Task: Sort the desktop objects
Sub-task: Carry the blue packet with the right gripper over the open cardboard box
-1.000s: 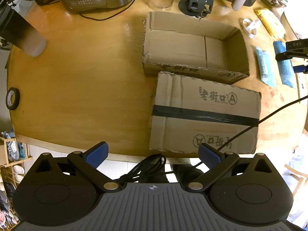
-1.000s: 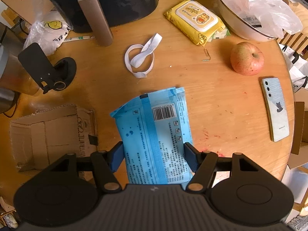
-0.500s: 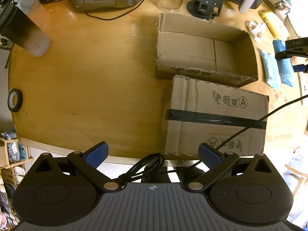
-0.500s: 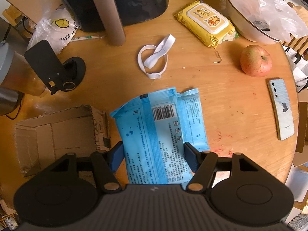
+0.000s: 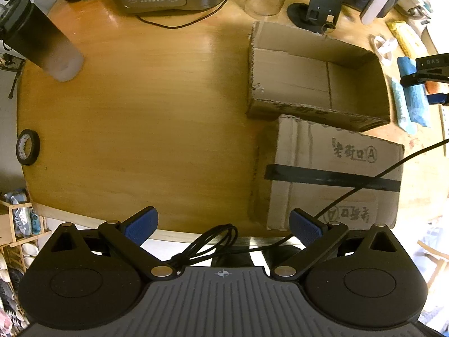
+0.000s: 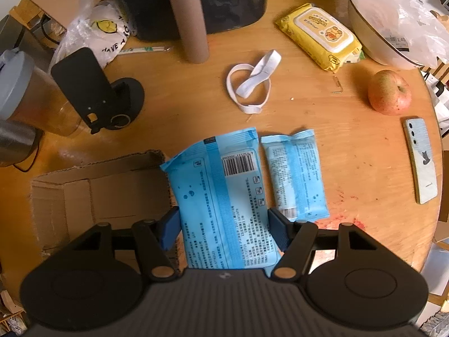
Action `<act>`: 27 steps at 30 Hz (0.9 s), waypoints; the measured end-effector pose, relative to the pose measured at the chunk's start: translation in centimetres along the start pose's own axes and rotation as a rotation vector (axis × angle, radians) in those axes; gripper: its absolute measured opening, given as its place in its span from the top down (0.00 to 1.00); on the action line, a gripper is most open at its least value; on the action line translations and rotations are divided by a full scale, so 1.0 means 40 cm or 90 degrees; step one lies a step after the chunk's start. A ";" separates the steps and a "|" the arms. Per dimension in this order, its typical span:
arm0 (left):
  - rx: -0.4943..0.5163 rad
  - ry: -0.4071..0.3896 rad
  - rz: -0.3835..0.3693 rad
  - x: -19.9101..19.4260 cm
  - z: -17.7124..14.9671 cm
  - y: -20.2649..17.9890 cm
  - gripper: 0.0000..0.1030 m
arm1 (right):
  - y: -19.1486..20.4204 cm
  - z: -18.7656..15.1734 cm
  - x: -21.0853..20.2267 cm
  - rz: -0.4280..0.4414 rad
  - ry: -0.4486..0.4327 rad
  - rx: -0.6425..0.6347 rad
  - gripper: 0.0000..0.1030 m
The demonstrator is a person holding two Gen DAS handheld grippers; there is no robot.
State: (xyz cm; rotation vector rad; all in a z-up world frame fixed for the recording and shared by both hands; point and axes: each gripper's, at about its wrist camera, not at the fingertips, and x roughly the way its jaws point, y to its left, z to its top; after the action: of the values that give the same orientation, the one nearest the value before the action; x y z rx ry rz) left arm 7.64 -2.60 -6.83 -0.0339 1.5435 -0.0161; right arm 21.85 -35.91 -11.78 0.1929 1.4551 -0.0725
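Two blue packets are in play in the right wrist view: a large blue wipes packet point(image 6: 224, 196) is clamped at its sides between the half-spread pads of the right gripper point(image 6: 224, 231), and a smaller blue packet point(image 6: 296, 177) lies flat on the tabletop point(image 6: 350, 151) just beside it. The large packet is held by its long edges, seemingly so that it hangs flat and can be released cleanly into the open cardboard box point(image 6: 98, 193), whose near wall is overlapped by the packet's left edge. The box is kept open-topped near the middle of the tabletop, with a closed taped carton point(image 5: 331, 177) touching its near wall towards the table's front edge.

The left gripper point(image 5: 223, 224) is held wide open with nothing between its pads, above the front edge of the tabletop.

Compared with a second earlier, the held packet has been carried towards the box: the smaller packet, then hidden beneath it, is now fully uncovered, and more of the box is in the right wrist view. In the left wrist view the cartons have shifted rightwards.
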 end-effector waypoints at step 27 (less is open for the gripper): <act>-0.006 0.005 0.009 0.012 0.001 0.126 0.00 | 0.184 -0.023 0.033 0.016 0.002 -0.020 0.36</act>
State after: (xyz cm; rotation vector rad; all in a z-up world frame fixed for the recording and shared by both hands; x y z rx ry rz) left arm 7.63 2.43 -7.48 -0.0297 1.5521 0.0019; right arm 22.34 -28.44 -12.54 0.1862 1.4565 -0.0288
